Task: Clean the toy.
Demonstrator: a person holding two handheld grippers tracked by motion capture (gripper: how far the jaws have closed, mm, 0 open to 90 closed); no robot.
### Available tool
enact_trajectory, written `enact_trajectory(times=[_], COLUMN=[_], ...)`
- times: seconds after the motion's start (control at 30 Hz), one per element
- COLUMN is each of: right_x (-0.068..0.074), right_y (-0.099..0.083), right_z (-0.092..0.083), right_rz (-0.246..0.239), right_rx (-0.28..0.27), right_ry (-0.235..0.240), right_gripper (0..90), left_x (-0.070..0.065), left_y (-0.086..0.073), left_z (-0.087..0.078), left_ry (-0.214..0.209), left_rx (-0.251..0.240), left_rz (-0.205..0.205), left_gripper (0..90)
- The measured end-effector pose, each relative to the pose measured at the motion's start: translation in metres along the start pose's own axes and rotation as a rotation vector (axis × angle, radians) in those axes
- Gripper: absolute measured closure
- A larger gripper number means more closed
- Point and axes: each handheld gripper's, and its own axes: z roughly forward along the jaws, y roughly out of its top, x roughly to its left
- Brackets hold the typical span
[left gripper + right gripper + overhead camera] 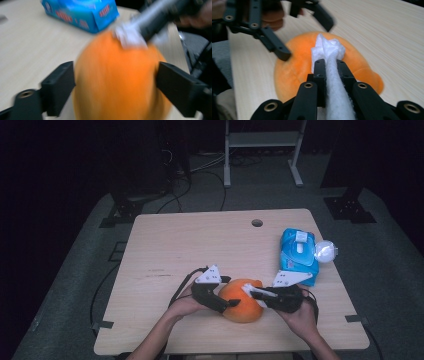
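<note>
A round orange soft thing lies on the wooden table near its front edge. My left gripper comes in from the left, its jaws spread wide on either side of the orange thing. The picture is blurred there, and the pads sit at its flanks without a clear squeeze. From the right, my right gripper is shut on a crumpled white wipe, whose tip rests on top of the orange thing. The left gripper also appears beyond it.
A blue pack of wipes lies at the table's right side, with a clear round plastic piece beside it at the edge. A small hole is in the tabletop near the far edge. Cables trail off the front left.
</note>
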Motion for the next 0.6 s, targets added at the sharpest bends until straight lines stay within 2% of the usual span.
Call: enact_trajectory(times=[0.07, 0.13, 0.17, 0.2, 0.27, 0.37, 0.47, 0.5, 0.57, 0.6], right_x=[0.002, 0.007, 0.007, 0.007, -0.002, -0.011, -0.016, -0.015, -0.013, -0.007], right_y=[0.001, 0.003, 0.003, 0.003, 0.000, -0.005, -0.009, -0.009, -0.008, -0.005], right_z=[0.001, 0.002, 0.002, 0.002, -0.001, -0.004, -0.005, -0.004, -0.003, -0.002], right_rz=[-0.004, -0.024, -0.027, -0.027, 0.011, 0.045, 0.080, 0.077, 0.061, 0.021], right_rx=[-0.005, -0.007, -0.001, -0.001, -0.009, -0.007, -0.014, -0.014, -0.009, -0.002], right_ry=[0.014, 0.020, 0.007, 0.007, 0.012, -0.006, 0.009, 0.011, 0.007, -0.002], right_gripper=[79.3, 79.1, 79.2, 79.2, 79.2, 79.1, 79.0, 79.0, 79.1, 79.1], left_x=[-0.001, -0.001, 0.000, 0.001, 0.003, 0.006, 0.007, 0.007, 0.006, 0.004], left_y=[0.000, -0.003, -0.005, -0.006, -0.009, -0.011, -0.013, -0.011, -0.009, -0.004], left_z=[0.002, 0.005, 0.005, 0.004, 0.001, -0.001, -0.004, -0.005, -0.005, -0.004], left_ry=[0.001, -0.003, -0.011, -0.012, -0.013, -0.024, -0.040, -0.043, -0.041, -0.031], left_rx=[-0.005, 0.022, 0.023, 0.026, 0.045, 0.052, 0.052, 0.054, 0.053, 0.044], left_rz=[0.000, -0.005, -0.018, -0.020, -0.012, -0.030, -0.032, -0.030, -0.035, -0.046], left_gripper=[12.8, 14.1, 22.0, 22.0, 27.1, 28.8, 28.7, 27.6, 24.4, 15.8])
